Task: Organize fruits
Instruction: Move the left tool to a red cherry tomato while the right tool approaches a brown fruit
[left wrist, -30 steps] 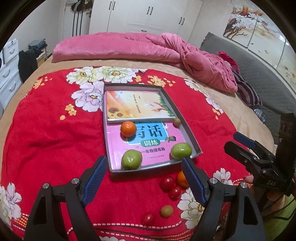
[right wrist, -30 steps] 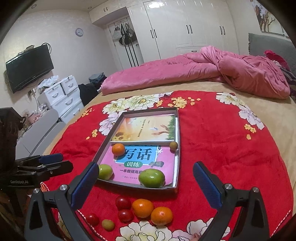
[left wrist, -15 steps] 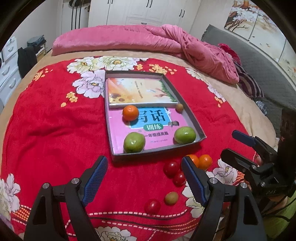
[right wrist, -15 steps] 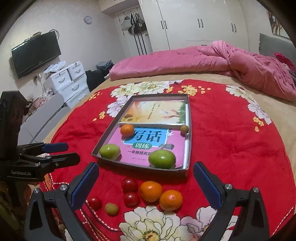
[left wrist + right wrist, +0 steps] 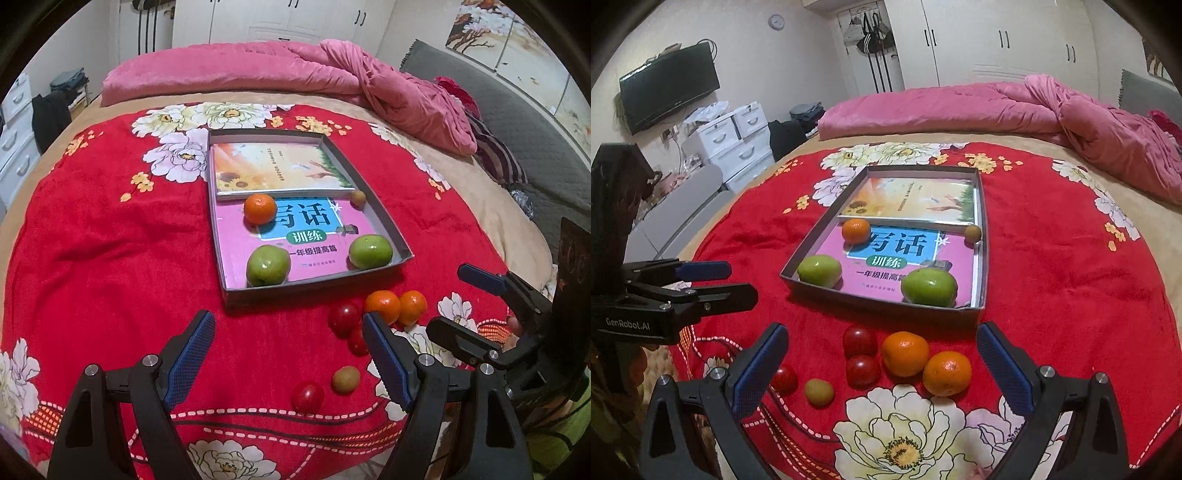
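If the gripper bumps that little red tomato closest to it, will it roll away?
Probably not far. The red tomato is round and smooth, so a nudge would likely start it rolling, but the fuzzy red blanket should slow it. Its thin skin may split if squeezed hard.

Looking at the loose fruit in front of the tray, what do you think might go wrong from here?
1. The two loose oranges touch each other and sit close to the red fruits; the open right tool may nudge a neighbour when closing on one.
2. The blanket is soft, so a knocked fruit may roll.
3. The tray holds glossy books; round fruit placed there could roll, like the green apples resting at its near wall.
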The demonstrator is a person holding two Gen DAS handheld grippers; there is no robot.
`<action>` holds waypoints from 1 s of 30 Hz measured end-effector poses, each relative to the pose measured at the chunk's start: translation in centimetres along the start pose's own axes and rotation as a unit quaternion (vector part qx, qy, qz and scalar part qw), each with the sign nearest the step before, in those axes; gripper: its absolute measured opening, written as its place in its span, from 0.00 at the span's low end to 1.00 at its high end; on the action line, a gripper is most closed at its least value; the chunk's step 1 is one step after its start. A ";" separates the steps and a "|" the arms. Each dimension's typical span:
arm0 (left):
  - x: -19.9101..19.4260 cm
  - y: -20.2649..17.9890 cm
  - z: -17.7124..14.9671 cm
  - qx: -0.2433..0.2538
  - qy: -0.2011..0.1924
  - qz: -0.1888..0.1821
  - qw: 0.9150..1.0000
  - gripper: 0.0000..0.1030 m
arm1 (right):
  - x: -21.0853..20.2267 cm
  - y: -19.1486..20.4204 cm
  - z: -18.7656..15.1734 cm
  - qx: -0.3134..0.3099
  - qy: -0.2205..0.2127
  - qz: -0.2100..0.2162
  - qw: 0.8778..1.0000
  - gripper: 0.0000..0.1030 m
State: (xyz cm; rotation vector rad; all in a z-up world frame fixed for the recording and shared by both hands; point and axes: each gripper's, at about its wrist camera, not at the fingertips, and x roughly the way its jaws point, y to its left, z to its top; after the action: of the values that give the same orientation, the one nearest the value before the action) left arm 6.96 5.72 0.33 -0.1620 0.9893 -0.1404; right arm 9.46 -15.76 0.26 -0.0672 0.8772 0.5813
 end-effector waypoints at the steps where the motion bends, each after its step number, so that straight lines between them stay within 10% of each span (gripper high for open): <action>1: 0.0 0.1 0.0 0.000 0.001 0.000 1.000 0.80 | 0.1 0.1 -0.1 -0.001 0.003 0.002 1.000 0.99; 30: 2.1 -0.7 -4.3 0.028 0.086 -0.006 0.996 0.80 | 4.8 3.6 -5.0 -0.054 0.111 0.039 0.992 0.87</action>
State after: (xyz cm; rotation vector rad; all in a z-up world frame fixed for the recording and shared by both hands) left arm 4.50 4.29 -3.57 -0.1048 1.1544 -0.1953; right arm 6.50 -11.96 -5.94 -0.2001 1.0678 0.7043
